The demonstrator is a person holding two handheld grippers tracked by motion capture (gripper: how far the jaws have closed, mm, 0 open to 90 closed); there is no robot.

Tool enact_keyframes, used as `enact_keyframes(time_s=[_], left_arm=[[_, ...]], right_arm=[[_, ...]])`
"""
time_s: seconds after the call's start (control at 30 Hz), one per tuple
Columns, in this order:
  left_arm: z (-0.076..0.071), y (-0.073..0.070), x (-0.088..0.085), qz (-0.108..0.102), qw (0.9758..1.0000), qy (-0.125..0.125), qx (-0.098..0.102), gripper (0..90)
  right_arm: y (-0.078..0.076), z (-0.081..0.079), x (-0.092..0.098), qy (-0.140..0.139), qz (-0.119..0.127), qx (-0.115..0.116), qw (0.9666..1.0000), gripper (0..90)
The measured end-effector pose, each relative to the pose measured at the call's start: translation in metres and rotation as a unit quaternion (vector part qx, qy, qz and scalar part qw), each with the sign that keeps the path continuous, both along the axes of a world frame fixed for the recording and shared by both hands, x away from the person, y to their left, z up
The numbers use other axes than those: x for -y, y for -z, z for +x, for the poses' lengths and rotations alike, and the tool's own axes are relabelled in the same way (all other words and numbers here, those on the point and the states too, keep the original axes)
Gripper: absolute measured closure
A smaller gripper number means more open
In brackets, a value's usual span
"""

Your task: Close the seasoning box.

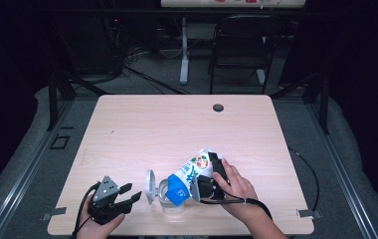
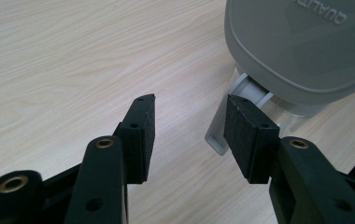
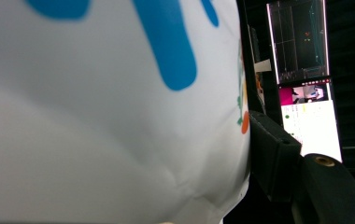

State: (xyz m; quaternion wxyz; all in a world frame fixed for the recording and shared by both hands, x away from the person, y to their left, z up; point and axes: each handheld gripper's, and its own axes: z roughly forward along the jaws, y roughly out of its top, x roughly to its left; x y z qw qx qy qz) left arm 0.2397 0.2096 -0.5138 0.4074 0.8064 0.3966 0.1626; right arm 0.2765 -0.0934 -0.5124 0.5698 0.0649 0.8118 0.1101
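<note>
A white pouch (image 1: pixel 191 174) with blue and coloured print is held tilted, its blue lower end over a small clear container (image 1: pixel 172 204) near the table's front edge. My right gripper (image 1: pixel 200 183) is shut on the pouch's side; in the right gripper view the pouch (image 3: pixel 96 121) sits against one black pad (image 3: pixel 273 158). The container's grey lid (image 1: pixel 150 186) stands open on its left. My left gripper (image 1: pixel 131 193) is open and holds nothing, just left of the lid. In the left gripper view its jaws (image 2: pixel 189 135) stand apart before the grey lid (image 2: pixel 301 46) and clear container (image 2: pixel 259 105).
The wooden table (image 1: pixel 177 124) has a dark cable hole (image 1: pixel 218 107) at the back centre. A black chair (image 1: pixel 241 45) and a white desk leg (image 1: pixel 184 50) stand beyond the far edge. Lit screens (image 3: pixel 306 93) appear behind the pouch.
</note>
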Motion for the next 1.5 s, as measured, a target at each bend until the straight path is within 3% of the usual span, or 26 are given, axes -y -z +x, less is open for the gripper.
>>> enact_keyframes(time_s=[0.97, 1.13, 1.5], left_arm=[[-0.0001, 0.0002, 0.0006, 0.002, 1.0, 0.0, 0.001, 54.3], [-0.0001, 0.0003, 0.0008, 0.001, 1.0, 0.0, 0.001, 54.3], [0.0, 0.0002, 0.0005, 0.003, 1.0, 0.0, 0.001, 54.3]], right_arm=[[0.0006, 0.0014, -0.0038, -0.001, -0.02, 0.023, 0.9996, 44.6], [-0.0023, -0.0003, -0.0048, 0.0, -0.037, 0.03, 0.9989, 44.9], [-0.0014, 0.0002, -0.005, -0.007, -0.033, 0.033, 0.9989, 45.1]])
